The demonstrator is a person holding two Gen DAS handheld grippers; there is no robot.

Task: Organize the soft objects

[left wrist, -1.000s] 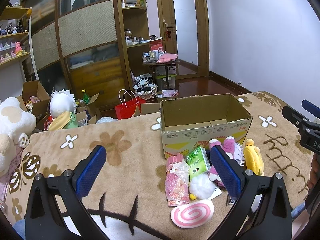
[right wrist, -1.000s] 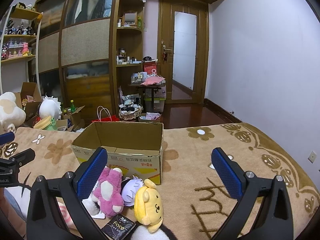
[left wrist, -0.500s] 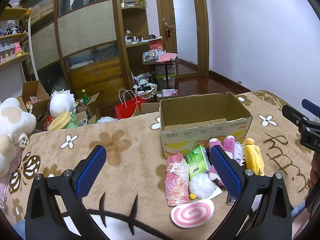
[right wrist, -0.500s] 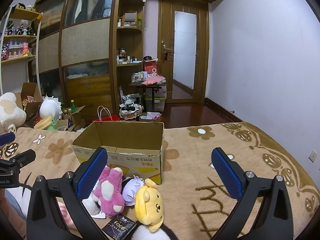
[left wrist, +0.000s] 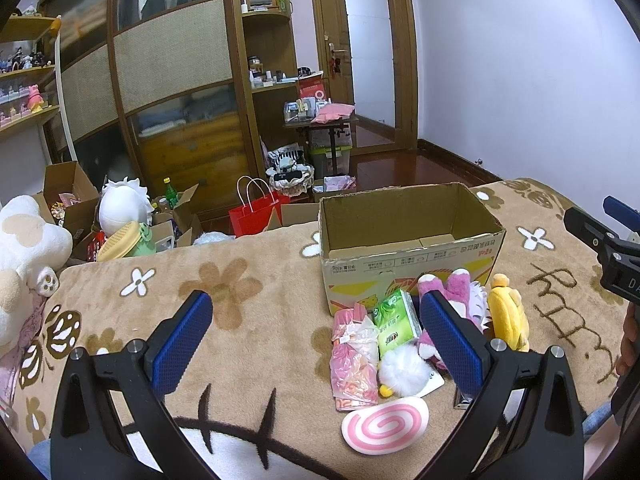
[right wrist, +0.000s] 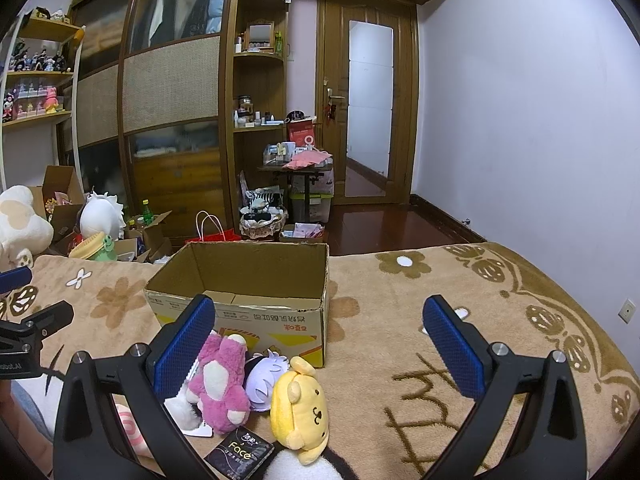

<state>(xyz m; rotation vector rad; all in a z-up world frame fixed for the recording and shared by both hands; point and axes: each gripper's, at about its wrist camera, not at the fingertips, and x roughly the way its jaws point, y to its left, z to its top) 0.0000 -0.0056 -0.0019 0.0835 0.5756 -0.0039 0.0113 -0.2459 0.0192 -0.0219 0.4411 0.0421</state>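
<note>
**Hovering grippers, toys waiting by the box**

Lying on a brown flower-patterned blanket (left wrist: 248, 320), the soft things cluster against the near side of an open, empty cardboard box (left wrist: 408, 248). Left of that cluster hangs the left gripper (left wrist: 316, 344), jaws spread wide with nothing between them. Before the box lie a pink packet (left wrist: 354, 356), a green tissue pack (left wrist: 394, 324), a white pom-pom (left wrist: 402, 368) and a pink swirl cushion (left wrist: 384, 424). Rightward sit a pink plush (right wrist: 220, 388), a purple plush (right wrist: 266, 376) and a yellow dog plush (right wrist: 300, 404). Right of the box, the right gripper (right wrist: 320, 348) is equally wide open and holds nothing.
</note>
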